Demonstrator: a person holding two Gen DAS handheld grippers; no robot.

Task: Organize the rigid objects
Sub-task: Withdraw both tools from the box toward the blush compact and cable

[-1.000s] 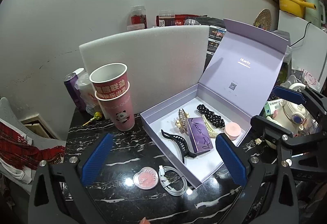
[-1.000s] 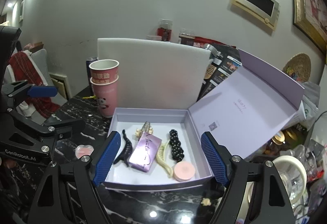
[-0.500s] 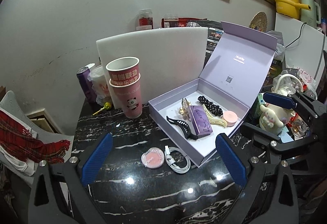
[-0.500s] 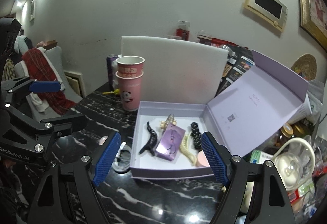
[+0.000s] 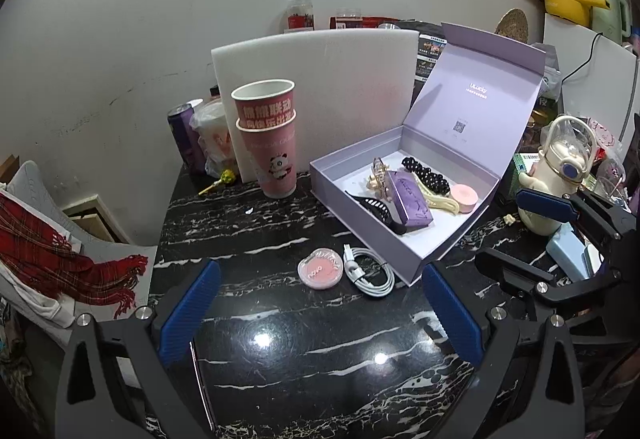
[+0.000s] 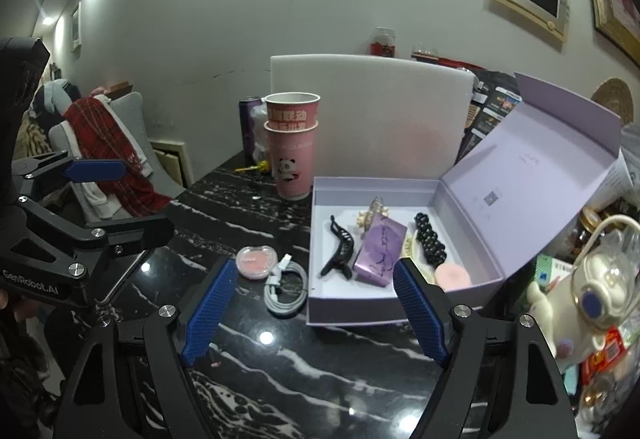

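Inside the lavender box [image 6: 352, 305] I already see a black claw clip [image 6: 340, 245], purple case [image 6: 380, 249], beaded clip [image 6: 430, 237] and pink puff [image 6: 454, 275]. On the marble beside it, 2 things are left: the pink compact [image 5: 321, 268] and white cable [image 5: 370, 271]. My left gripper [image 5: 320, 315] and right gripper [image 6: 312, 309] hang open, empty. Stacked cups [image 5: 270, 143] stand clear; nothing blocks me.

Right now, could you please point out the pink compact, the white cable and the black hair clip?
pink compact [image 5: 320, 268], left wrist view, lid centre
white cable [image 5: 370, 275], left wrist view, coiled loops
black hair clip [image 6: 339, 250], right wrist view, curved spine
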